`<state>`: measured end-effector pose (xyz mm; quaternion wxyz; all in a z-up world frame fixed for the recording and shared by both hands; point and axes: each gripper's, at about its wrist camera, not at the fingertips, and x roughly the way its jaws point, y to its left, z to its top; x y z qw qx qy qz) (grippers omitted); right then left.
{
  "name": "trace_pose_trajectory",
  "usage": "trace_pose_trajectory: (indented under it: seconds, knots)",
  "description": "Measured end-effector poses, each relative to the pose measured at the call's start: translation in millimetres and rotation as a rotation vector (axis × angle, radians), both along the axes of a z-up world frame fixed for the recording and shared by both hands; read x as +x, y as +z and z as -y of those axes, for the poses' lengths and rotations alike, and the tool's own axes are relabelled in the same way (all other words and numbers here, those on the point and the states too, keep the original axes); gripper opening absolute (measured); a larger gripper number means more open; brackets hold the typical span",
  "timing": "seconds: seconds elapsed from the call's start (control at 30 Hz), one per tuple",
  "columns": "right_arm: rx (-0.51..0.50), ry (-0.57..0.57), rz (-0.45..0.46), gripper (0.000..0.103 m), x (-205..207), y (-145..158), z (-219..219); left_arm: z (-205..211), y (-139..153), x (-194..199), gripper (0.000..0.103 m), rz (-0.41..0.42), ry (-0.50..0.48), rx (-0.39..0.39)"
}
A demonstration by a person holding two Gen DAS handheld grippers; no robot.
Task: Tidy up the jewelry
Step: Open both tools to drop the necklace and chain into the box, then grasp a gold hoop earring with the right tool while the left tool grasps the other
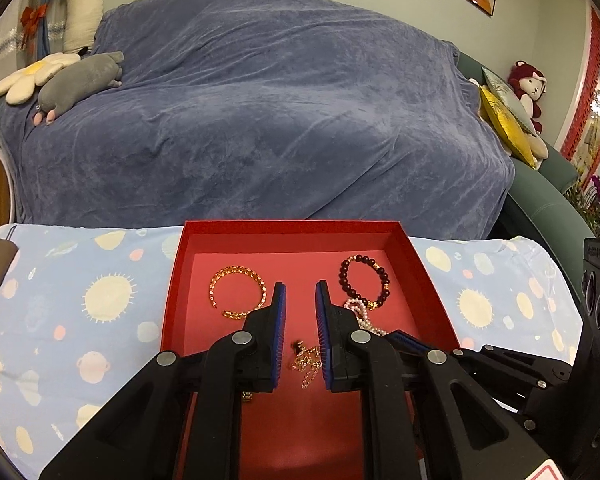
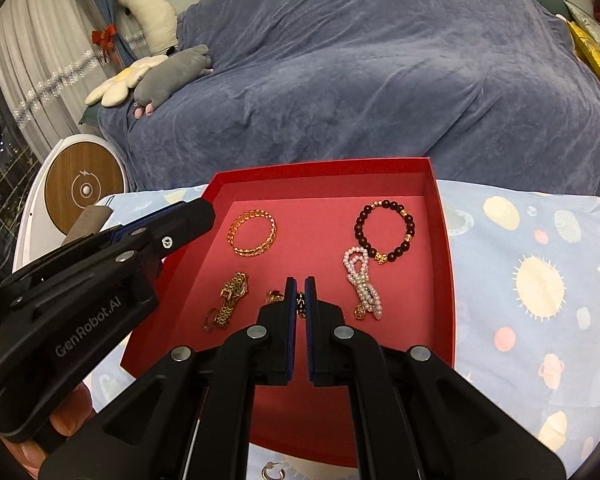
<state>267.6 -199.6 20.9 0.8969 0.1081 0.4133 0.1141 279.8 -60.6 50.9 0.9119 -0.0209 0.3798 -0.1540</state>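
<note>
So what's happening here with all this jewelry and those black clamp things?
A person is sorting jewelry in a red tray on a patterned cloth, holding a black two-finger tool in each hand. In the tray lie a gold bracelet, a dark bead bracelet, a pearl strand, a gold watch and a thin gold chain. The left tool hangs over the chain, slightly open and holding nothing. The right tool is shut and empty. A gold earring lies outside the tray.

Red box (image 2: 446, 240), gold bracelet (image 2: 253, 233), sun-patterned pale blue cloth (image 2: 540, 280).
</note>
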Motion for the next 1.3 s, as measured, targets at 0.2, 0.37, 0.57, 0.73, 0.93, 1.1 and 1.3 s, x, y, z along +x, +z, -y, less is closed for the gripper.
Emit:
trace_pose_trajectory:
  seconds: [0.2,0.37,0.57,0.73,0.93,1.1,1.3]
  knots:
    - [0.002,-0.029,0.026,0.025,-3.1,10.7,6.6,-13.8,1.8,-5.2,0.05,0.012,0.056,-0.004]
    - [0.003,-0.021,0.061,0.026,-34.2,35.8,14.9,-35.2,20.7,-28.8,0.055,0.033,0.073,-0.009]
    - [0.006,-0.02,0.11,0.036,-100.6,60.4,23.8,-65.2,37.2,-75.1,0.06,0.037,0.102,-0.009]
    - [0.012,-0.029,0.09,0.036,-146.6,48.1,26.1,-80.5,27.3,-117.4,0.06,0.024,0.126,0.003]
    - [-0.047,-0.019,0.023,0.036,-166.5,7.1,12.7,-90.8,-10.4,-139.9,0.06,-0.068,0.154,0.003]
    - [-0.113,0.028,-0.041,0.036,-161.6,-27.5,-6.8,-91.6,-27.0,-141.3,0.06,-0.083,0.136,0.056]
    - [-0.122,0.039,-0.063,0.036,-152.4,-44.4,-19.6,-90.8,-36.1,-142.1,0.06,-0.106,0.131,0.043]
